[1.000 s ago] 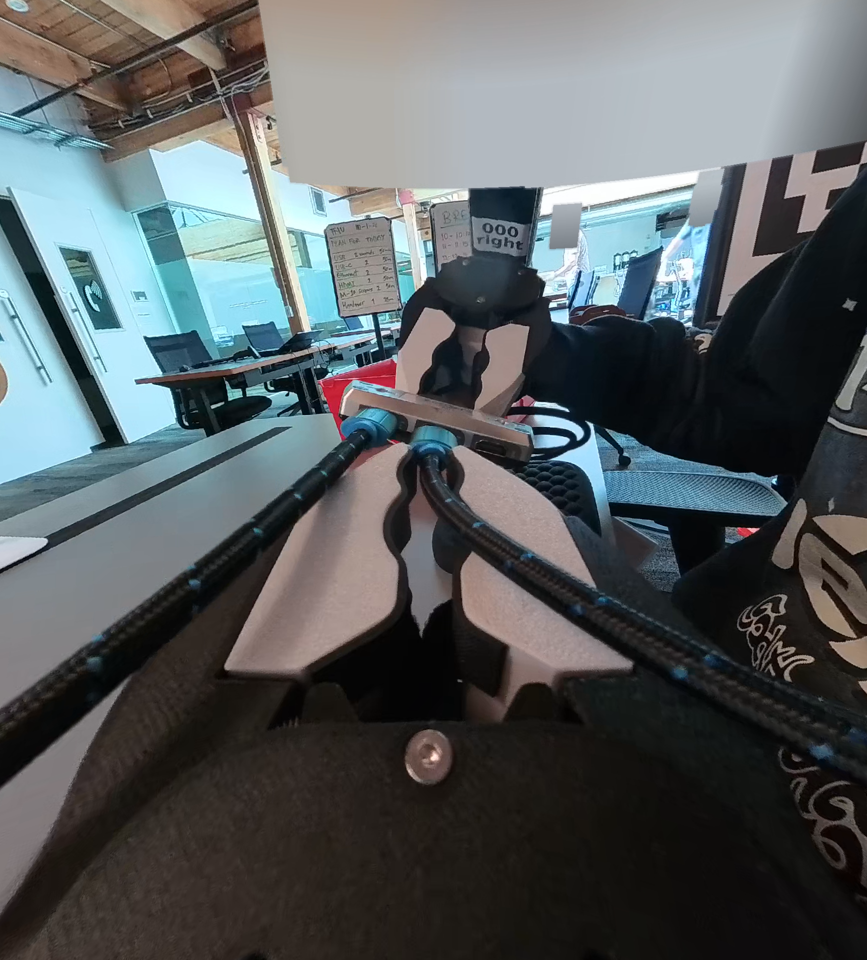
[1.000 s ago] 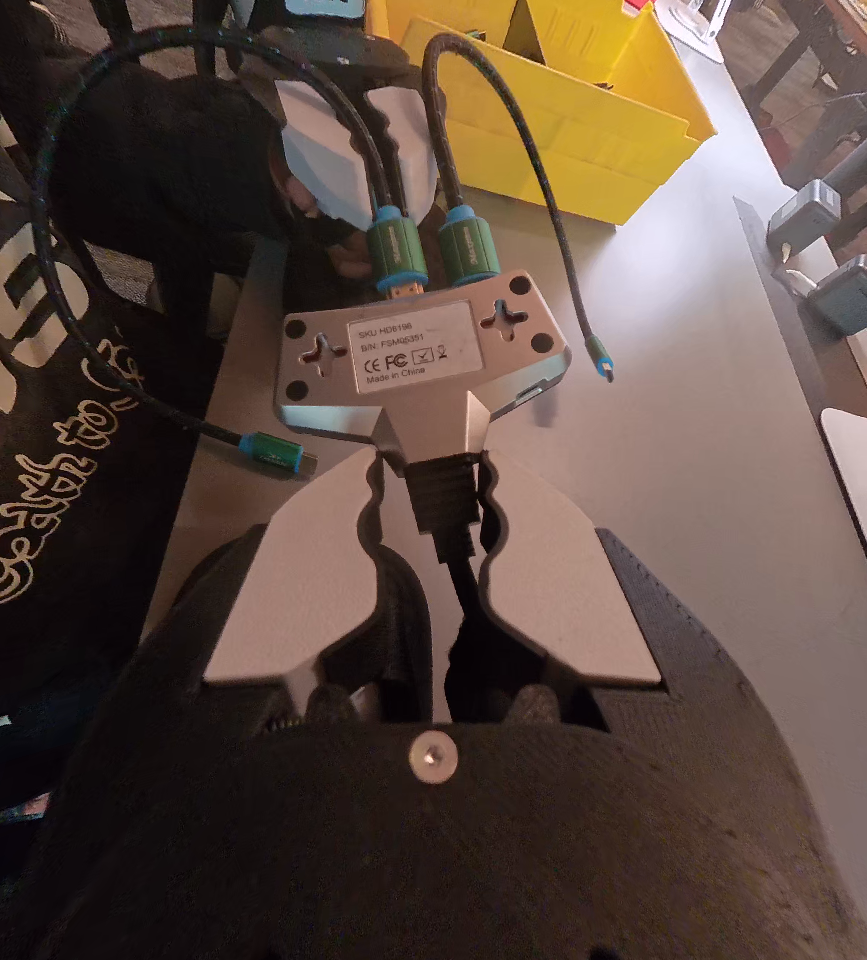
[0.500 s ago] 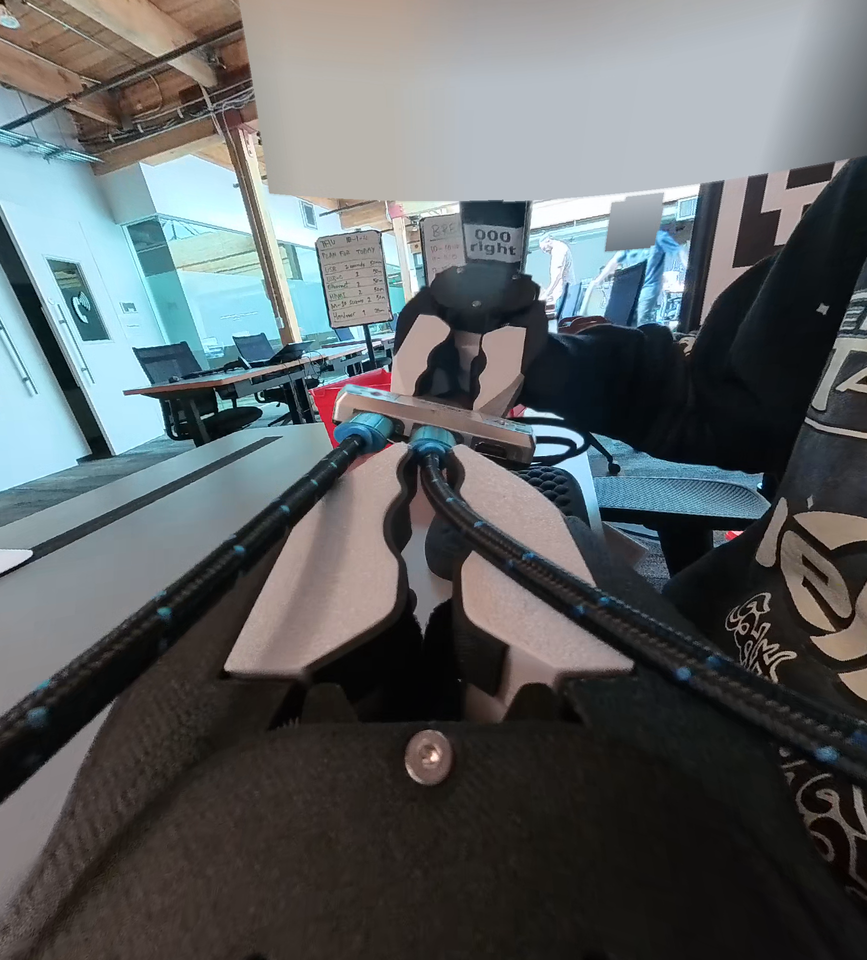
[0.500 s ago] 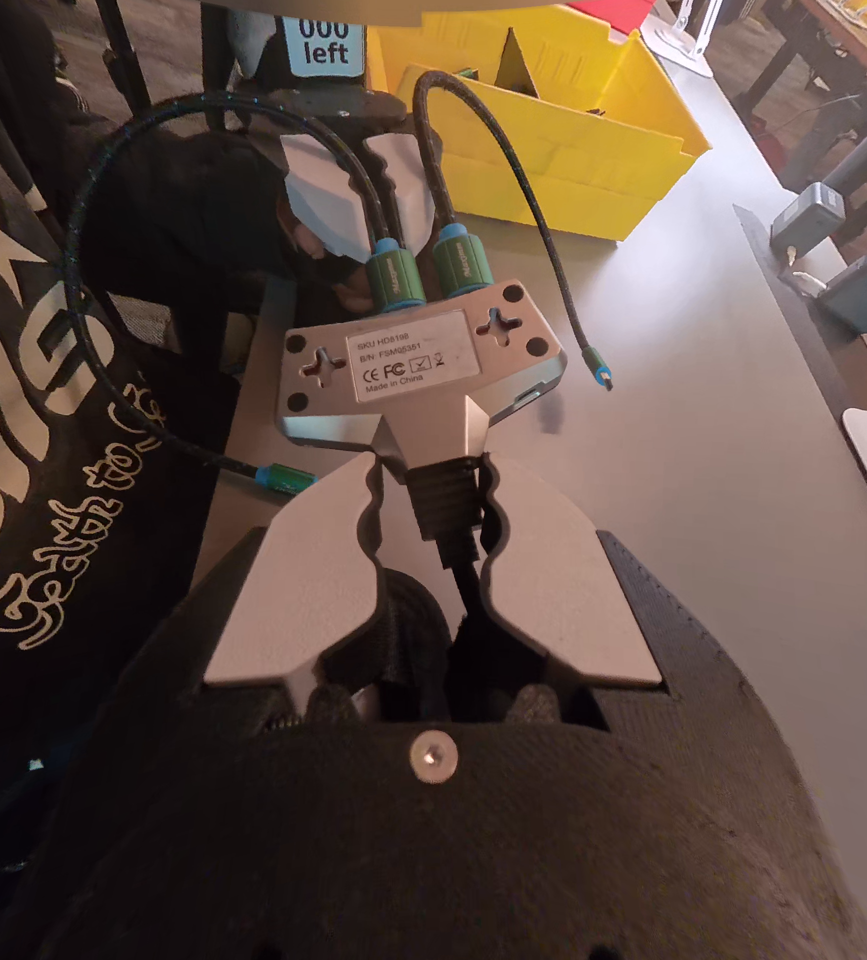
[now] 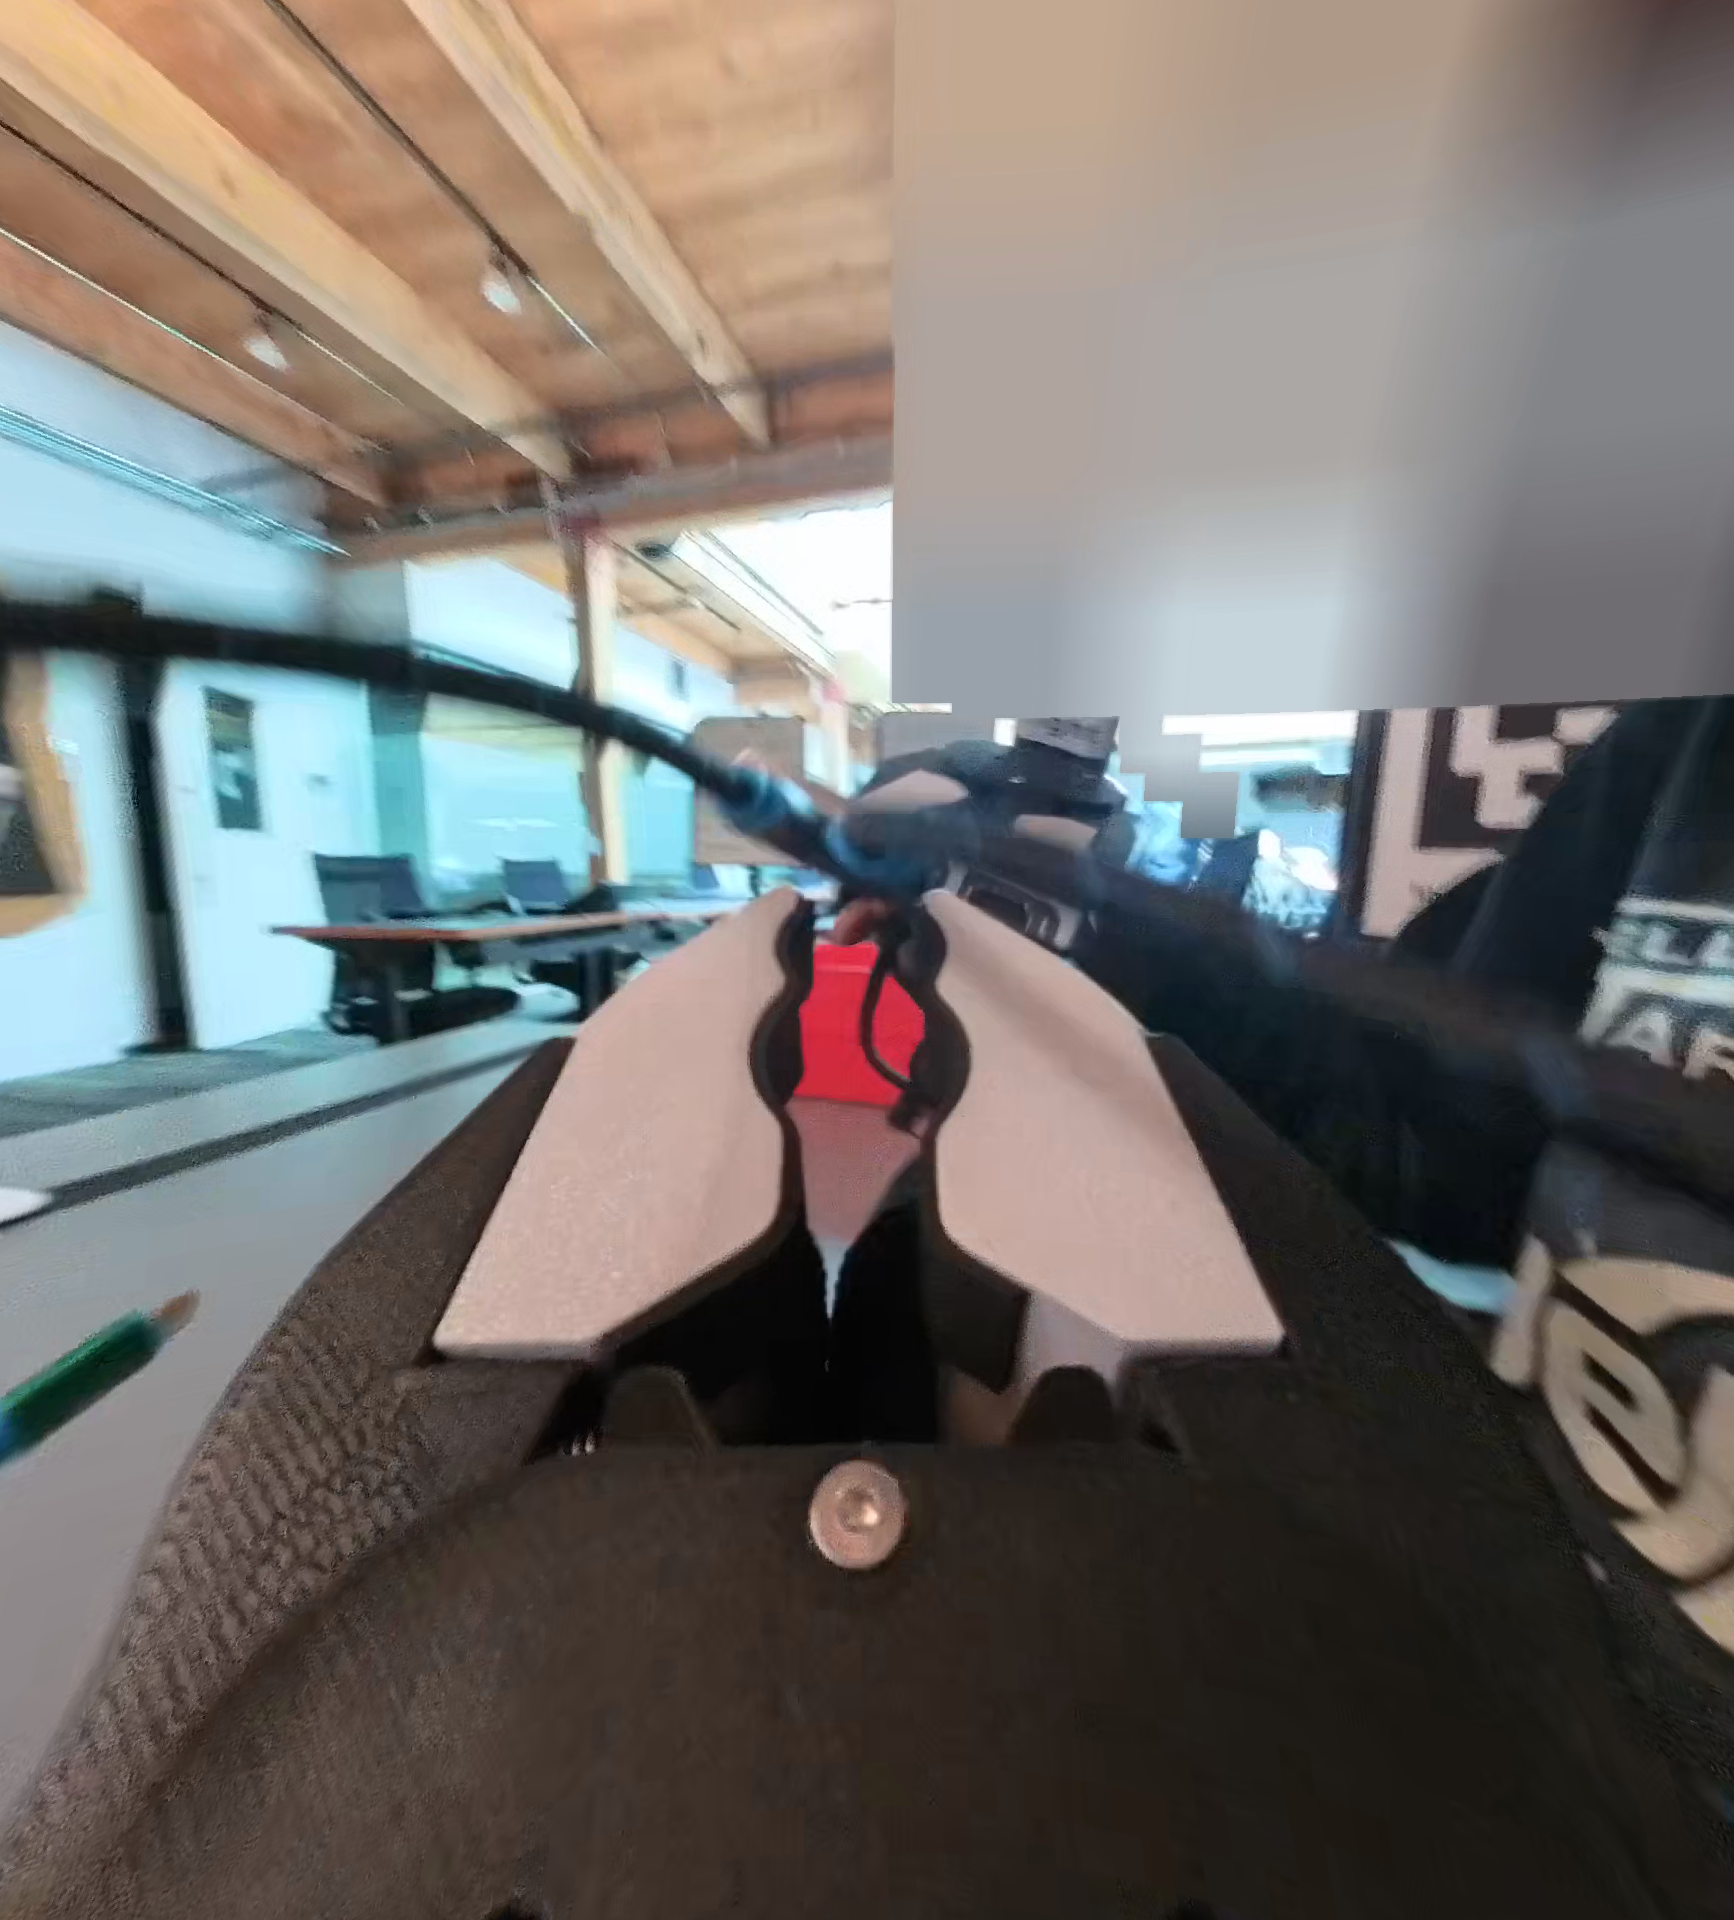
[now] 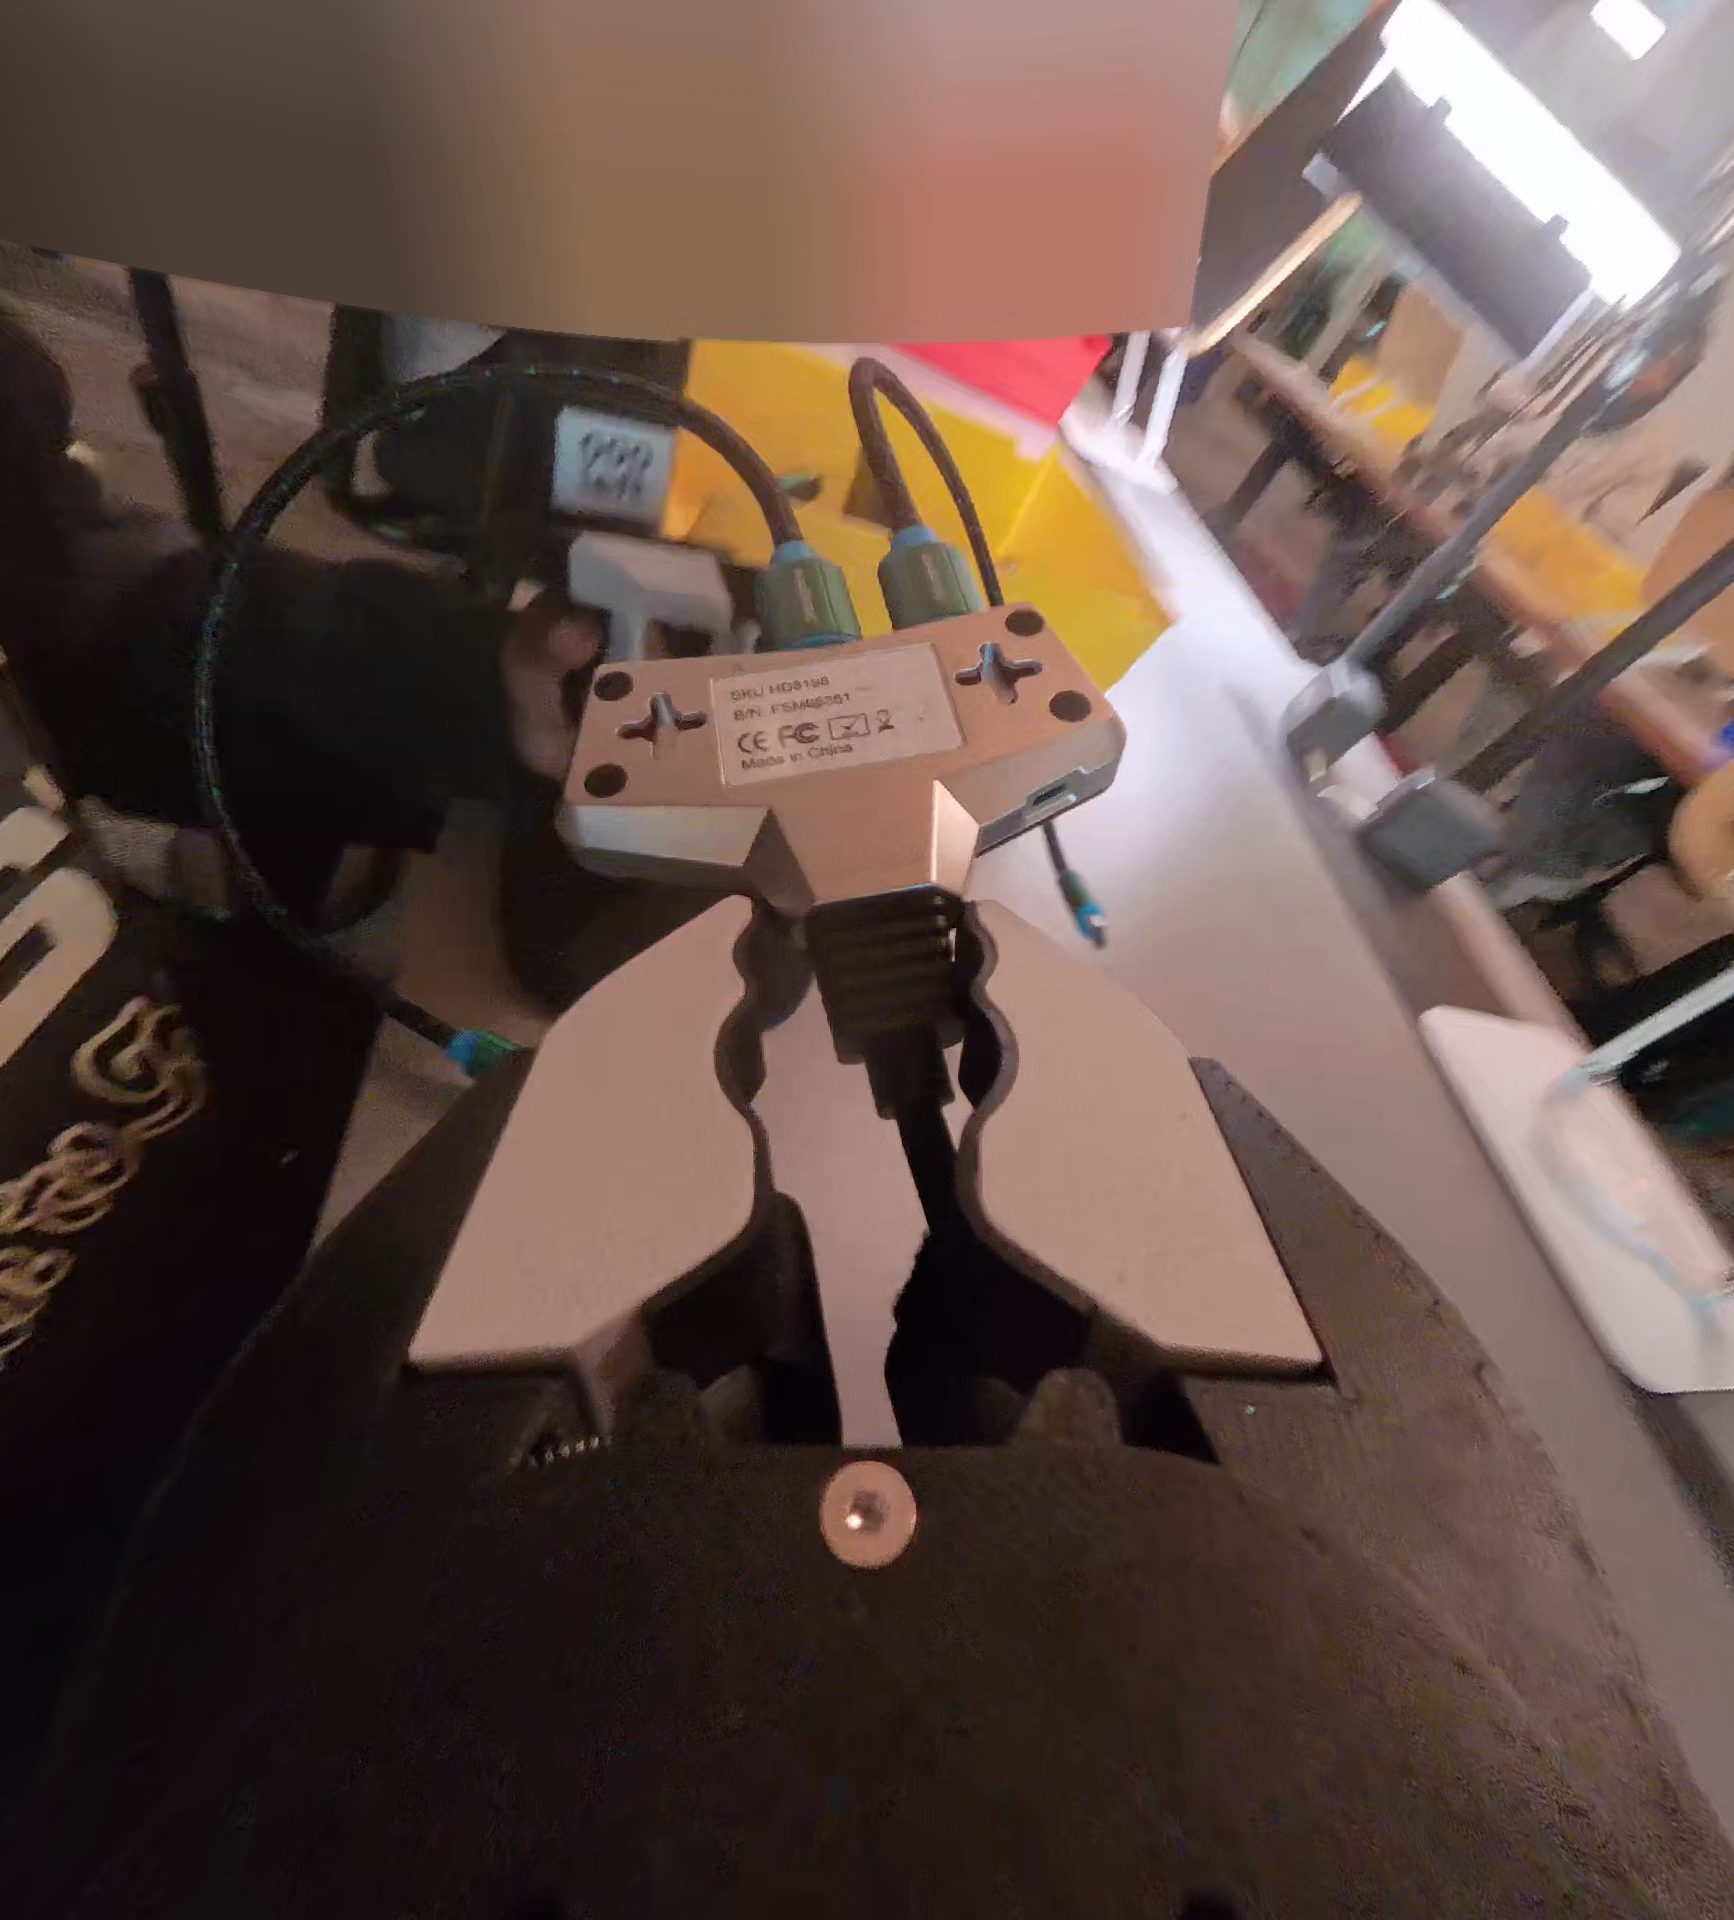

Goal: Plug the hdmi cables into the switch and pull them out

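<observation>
Nearest in the right wrist view, the right gripper (image 6: 868,935) is clenched on the ribbed black collar (image 6: 878,971) at the tail of the switch (image 6: 842,753), holding the grey box in the air, underside up, above the table (image 6: 1289,1039). Two cables (image 6: 811,509) sit in its far edge by green plugs (image 6: 806,603), side by side and touching the housing.

The switch looks light and rigid (metal, likely slick), so the collar is a fair hold. The braided cables look stiff and springy; each is best taken at its hard plug, not the cord.

In the left wrist view the left gripper (image 5: 858,920) stands released, jaws parted with nothing between them, just short of the plugs; that view is blurred. A loose plug end (image 5: 63,1392) hangs at lower left.

Farther off: a yellow bin (image 6: 1050,520) and a white pad (image 6: 1569,1195). The looping cables themselves crowd the approach.
</observation>
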### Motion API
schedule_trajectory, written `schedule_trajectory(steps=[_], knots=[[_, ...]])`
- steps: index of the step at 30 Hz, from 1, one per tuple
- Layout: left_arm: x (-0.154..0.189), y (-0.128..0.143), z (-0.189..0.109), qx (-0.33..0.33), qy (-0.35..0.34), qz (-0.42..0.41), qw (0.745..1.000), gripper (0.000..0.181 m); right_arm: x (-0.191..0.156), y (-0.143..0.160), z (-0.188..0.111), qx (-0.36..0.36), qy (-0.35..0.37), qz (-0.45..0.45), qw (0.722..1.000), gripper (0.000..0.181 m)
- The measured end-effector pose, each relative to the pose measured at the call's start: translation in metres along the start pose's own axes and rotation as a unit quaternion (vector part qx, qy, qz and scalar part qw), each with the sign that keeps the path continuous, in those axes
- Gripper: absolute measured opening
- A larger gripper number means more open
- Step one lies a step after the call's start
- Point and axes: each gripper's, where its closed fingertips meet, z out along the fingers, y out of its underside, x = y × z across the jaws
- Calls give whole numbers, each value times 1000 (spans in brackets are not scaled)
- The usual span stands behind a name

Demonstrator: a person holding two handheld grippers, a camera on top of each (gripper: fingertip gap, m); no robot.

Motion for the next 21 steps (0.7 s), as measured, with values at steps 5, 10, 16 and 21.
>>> schedule_trajectory(steps=[5, 10, 16, 21], knots=[[-26, -26, -20, 87, -97, 7, 992, 26, 53, -66, -34, 90, 90, -27, 992, 34], [-40, -21, -23, 76, -132, -19, 988, 26, 111, -127, -104, 146, 226, -57, 962, 34], [-39, -7, -15, 31, -131, -8, 991, 26, 172, -168, -209, 157, 403, -104, 896, 34], [-46, -10, -20, 46, -146, -29, 988, 26, 196, -174, -291, 125, 545, -179, 810, 34]])
